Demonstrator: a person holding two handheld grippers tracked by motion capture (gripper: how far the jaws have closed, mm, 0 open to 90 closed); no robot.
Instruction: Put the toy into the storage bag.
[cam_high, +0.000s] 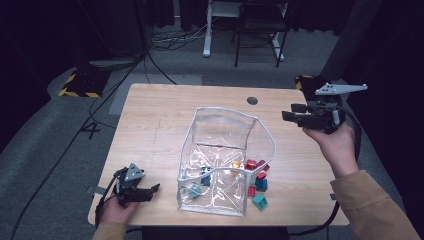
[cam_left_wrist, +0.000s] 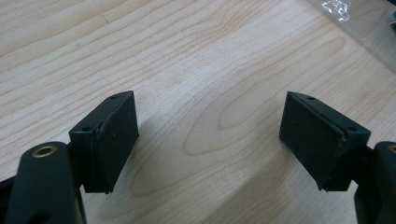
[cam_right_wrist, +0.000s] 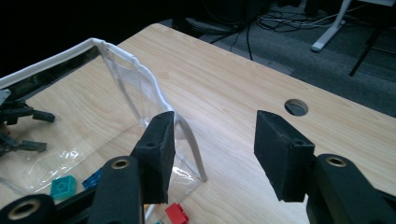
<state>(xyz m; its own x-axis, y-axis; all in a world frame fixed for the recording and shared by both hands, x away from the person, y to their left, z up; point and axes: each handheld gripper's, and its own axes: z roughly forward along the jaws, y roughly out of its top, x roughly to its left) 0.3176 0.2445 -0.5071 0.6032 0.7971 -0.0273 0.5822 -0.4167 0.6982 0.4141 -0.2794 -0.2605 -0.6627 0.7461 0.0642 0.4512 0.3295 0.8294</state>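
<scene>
High view, surroundings: a clear plastic bag (cam_high: 220, 160) with white piping stands open mid-table; red, teal and blue bricks (cam_high: 257, 177) lie inside it and spill past its corner at 5 o'clock; a round hole (cam_high: 252, 100) sits in the wooden table (cam_high: 150, 125) at 1 o'clock of the bag
High view, hands: the left gripper (cam_high: 142, 192) rests low at the table's near edge, at 8 o'clock of the bag, pointing toward it; the right gripper (cam_high: 290, 112) is held raised at 2 o'clock of the bag, pointing left, well apart from the bricks
Left gripper view: jaws wide, nothing between them, bare wood beneath; a corner of the bag (cam_left_wrist: 369, 28) shows at 1 o'clock, apart from the pads
Right gripper view: jaws wide with nothing gripped; the bag (cam_right_wrist: 135, 79) rim stands just behind the left pad; whether they touch I cannot tell; bricks (cam_right_wrist: 63, 186) lie at 8 o'clock; the hole (cam_right_wrist: 296, 107) at 1 o'clock; the left gripper (cam_right_wrist: 21, 128) at 9 o'clock, beyond the bag
</scene>
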